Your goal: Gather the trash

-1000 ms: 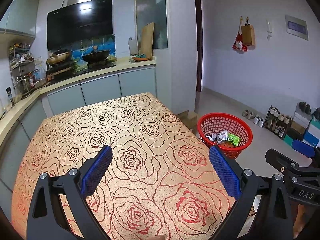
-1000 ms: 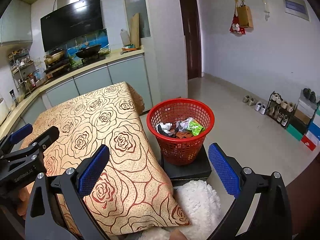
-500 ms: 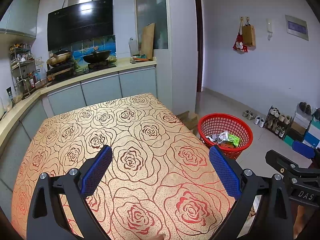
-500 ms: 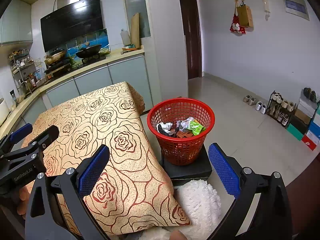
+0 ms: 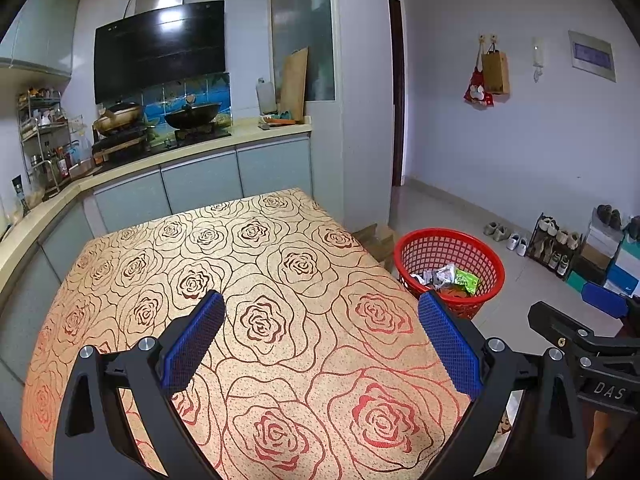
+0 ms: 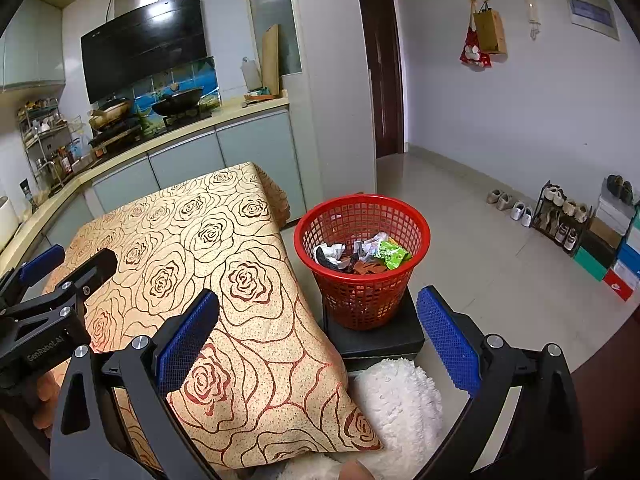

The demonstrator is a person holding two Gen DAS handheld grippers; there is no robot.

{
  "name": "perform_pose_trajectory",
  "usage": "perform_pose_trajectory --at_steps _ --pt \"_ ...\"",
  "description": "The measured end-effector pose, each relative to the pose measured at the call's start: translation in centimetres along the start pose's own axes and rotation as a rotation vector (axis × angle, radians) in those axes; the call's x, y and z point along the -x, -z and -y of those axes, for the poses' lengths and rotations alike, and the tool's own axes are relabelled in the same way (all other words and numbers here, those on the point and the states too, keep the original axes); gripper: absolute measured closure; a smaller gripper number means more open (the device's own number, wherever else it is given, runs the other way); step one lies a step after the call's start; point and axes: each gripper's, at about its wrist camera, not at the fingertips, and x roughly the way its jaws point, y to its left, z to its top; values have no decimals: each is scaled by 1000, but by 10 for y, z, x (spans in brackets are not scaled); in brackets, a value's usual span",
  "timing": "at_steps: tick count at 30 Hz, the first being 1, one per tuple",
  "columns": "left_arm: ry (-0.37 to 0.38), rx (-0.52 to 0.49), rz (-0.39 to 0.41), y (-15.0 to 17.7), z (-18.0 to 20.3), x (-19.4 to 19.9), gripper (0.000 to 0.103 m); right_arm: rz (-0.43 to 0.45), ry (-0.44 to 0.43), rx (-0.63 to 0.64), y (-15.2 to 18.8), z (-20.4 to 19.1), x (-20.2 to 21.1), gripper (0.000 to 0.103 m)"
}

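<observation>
With jaws spread wide and holding nothing, the left gripper hangs over the rose-patterned bench and the right gripper off its corner; crumpled trash lies ahead in the red basket on the floor.

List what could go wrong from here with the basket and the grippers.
1. The red basket stands raised on a black box; a nudge might tip it and spill the wrappers.
2. The left gripper and right gripper, both open and empty, hang close together and might collide.
</observation>
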Motion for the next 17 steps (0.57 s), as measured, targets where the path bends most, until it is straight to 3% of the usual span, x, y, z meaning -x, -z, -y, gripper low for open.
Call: perform_pose_trajectory --at_steps 17 --pt "17 0 -12 -2 3 -1 9 -2 -3 0 3 -1 -1 7"
